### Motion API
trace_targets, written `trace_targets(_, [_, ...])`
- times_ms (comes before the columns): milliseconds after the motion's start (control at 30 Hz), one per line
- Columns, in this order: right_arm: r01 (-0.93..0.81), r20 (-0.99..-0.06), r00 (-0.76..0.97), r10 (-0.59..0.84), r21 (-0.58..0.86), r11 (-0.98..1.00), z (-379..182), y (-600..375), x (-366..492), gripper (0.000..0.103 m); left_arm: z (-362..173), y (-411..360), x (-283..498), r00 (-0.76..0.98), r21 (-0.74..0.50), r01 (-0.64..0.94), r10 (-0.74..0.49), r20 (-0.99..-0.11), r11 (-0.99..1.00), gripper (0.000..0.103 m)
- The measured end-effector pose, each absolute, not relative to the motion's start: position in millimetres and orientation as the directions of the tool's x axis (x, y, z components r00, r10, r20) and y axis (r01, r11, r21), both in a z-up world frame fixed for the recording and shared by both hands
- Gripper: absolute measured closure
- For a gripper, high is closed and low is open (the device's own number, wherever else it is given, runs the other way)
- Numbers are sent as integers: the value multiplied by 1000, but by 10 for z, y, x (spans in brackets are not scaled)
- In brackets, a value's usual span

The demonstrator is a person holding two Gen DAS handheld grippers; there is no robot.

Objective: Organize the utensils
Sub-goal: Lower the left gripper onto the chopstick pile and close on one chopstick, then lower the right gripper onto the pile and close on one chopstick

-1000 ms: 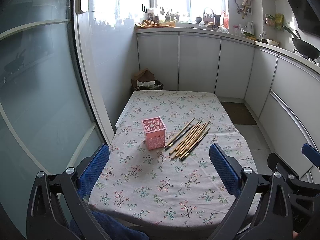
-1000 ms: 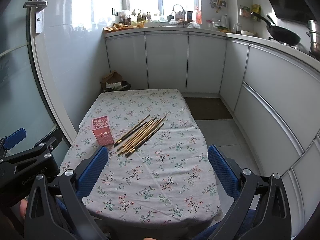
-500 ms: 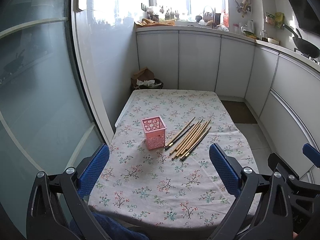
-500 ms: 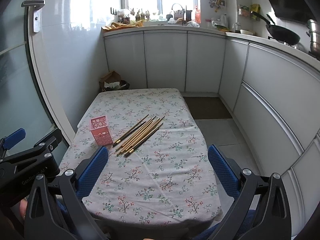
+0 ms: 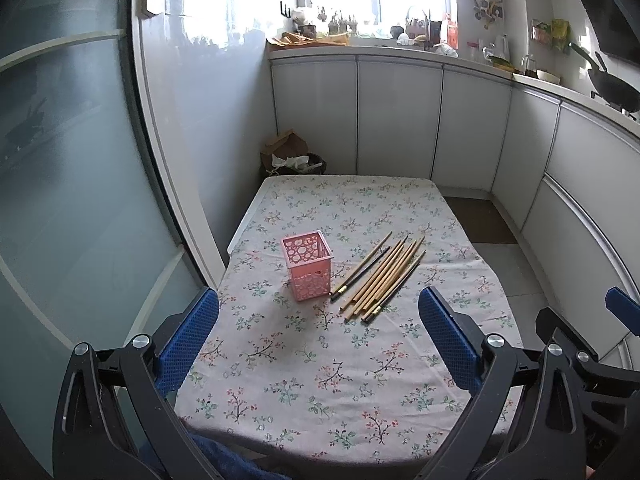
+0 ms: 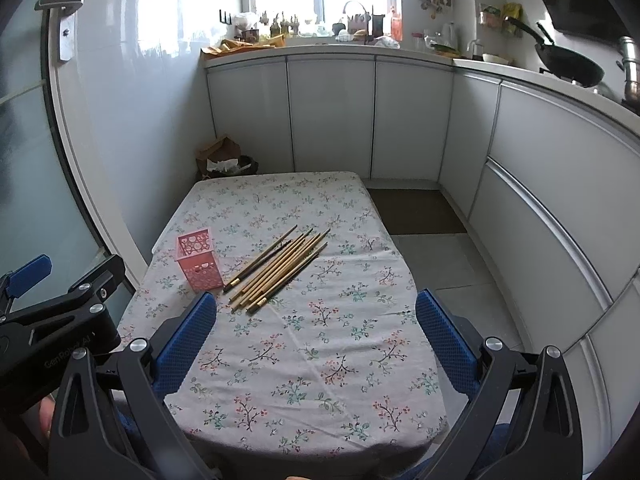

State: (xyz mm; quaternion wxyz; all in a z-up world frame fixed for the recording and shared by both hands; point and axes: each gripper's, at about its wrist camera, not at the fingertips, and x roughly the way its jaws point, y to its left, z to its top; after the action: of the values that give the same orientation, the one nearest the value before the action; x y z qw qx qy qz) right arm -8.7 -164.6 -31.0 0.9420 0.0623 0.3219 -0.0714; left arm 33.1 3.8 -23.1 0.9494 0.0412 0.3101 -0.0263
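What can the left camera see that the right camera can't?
Only the left wrist view shows the wide frosted glass door filling its left side. Only the right wrist view shows the metal pot at the far right and the brown floor mat in full. Both show the pink basket, the chopsticks lying beside it on the floral tablecloth, and the black wok.

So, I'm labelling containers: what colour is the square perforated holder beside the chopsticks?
Pink; the square perforated plastic holder shows best in the left wrist view.
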Motion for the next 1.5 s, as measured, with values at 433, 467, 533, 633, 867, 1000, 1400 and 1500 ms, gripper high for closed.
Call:
trace_targets(433, [284,-753,653,78,340,897,-846,-2786,1479,6,-555,-274,1645,684,34,237,-142,-715,971,7])
trace_targets(467, [296,-769,629,115,375,878,-934,-2878,1648,6,-587,-350,1757,665,36,261,-152,-731,965,7])
trace_targets(533, [339,-803,562,199,442,830,-1195,-3073,2069,7,-663,-565,2057,638,49,310,-170,-751,949,7])
trace_targets(633, [391,-811,532,243,489,780,-1539,-3203,2308,17,-832,-816,2460,606,87,355,-158,-779,931,13])
trace_targets(867, [474,-810,469,351,566,674,-2115,-3449,2360,42,-1695,-1324,3507,443,134,367,-46,-895,920,47])
trace_targets(1000, [460,-801,470,372,582,671,-2095,-3509,2370,42,-2162,-1446,3924,393,196,360,42,-919,912,52])
trace_targets(1400, [398,-798,444,407,582,709,-2085,-3430,2422,42,-2688,-1453,4282,304,219,402,96,-948,889,93])
trace_targets(1500, [397,-800,440,409,582,710,-2098,-3419,2430,42,-2695,-1481,4170,297,241,418,119,-947,876,96])
